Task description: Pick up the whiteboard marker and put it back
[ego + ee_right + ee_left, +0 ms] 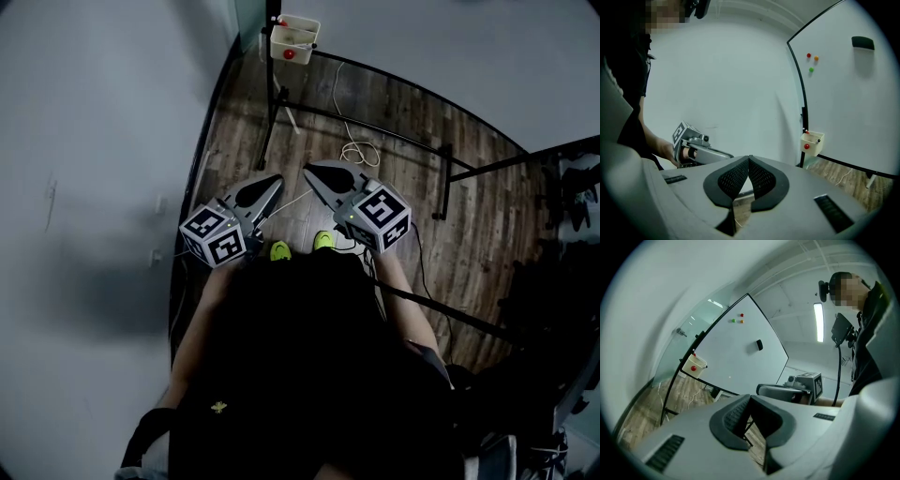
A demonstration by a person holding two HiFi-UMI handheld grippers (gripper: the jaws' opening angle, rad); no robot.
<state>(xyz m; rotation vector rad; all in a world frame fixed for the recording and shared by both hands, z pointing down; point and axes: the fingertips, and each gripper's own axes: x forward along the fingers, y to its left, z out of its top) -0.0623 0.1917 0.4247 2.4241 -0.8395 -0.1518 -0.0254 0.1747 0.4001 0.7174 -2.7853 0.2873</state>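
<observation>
The left claw (749, 398) is closed. Its two dark tips meet, and nothing is between them. The right claw (749, 159) is closed too, tips pressed together, with nothing in it. Neither claw touches anything.

The marker is not in either claw. A little white box (813, 142) hangs on the black frame at the bottom corner of the whiteboard (853, 108). A round red thing (806, 146) shows on its front. Some small bits poke out of the top, but they are too small to tell if one is the marker. The box is well away from both claws.

Three small dots sit on the whiteboard: a red dot (808, 55), an orange dot (816, 58) and a green dot (811, 69). A black eraser (862, 42) is near them.

From the head view, the person holds both claws out in front of the body, side by side, above the wood floor (394, 112). The tips are near each other but apart. The left claw points flat toward the whiteboard, and the right claw dips a little. Each claw has a cube (214, 234) with black and white squares at its back end. A white cable (356, 150) lies in a loop on the floor, between the claws and the board's stand. Two green shoes (279, 250) peek out just under the claws.
</observation>
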